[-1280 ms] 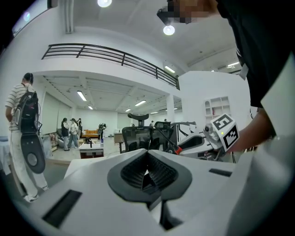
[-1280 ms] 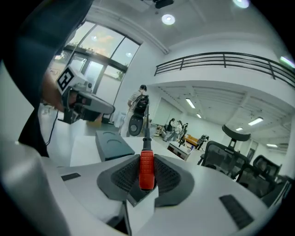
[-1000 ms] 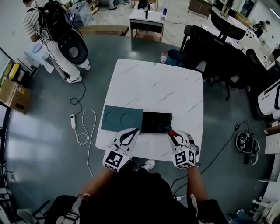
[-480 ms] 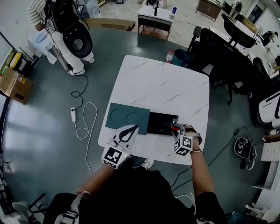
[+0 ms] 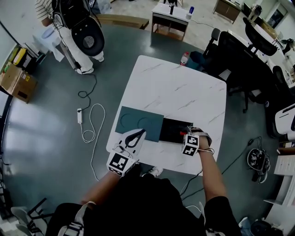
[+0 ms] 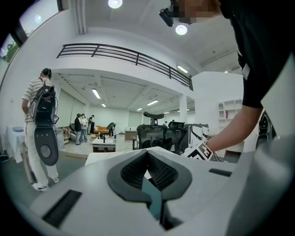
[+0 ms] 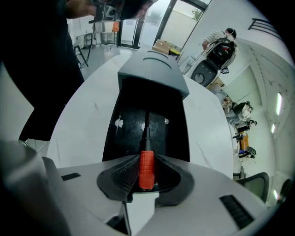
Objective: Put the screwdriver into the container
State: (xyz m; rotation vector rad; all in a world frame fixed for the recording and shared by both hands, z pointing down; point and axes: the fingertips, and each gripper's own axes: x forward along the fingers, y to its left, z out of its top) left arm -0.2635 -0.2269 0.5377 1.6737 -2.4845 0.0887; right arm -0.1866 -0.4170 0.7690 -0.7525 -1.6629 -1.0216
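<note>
**Screwdriver held over the open container**

At the near edge of the worktop [image 5: 184,92], the right gripper [image 7: 146,159] is clenched on the red handle of the screwdriver [image 7: 146,169]. The dark shaft points away over the floor of the black container [image 7: 131,124]. Whether the tip touches that floor is hard to tell. To the left, the left gripper [image 6: 147,154] has its jaws closed together with nothing between them, and its tip is over the near edge of the teal lid [image 5: 139,123]. The lid lies flat just left of the container. Farther off, office chairs [image 5: 235,50] stand right of the worktop, and a person in a striped shirt [image 5: 46,9] stands on the floor at far left.
</note>
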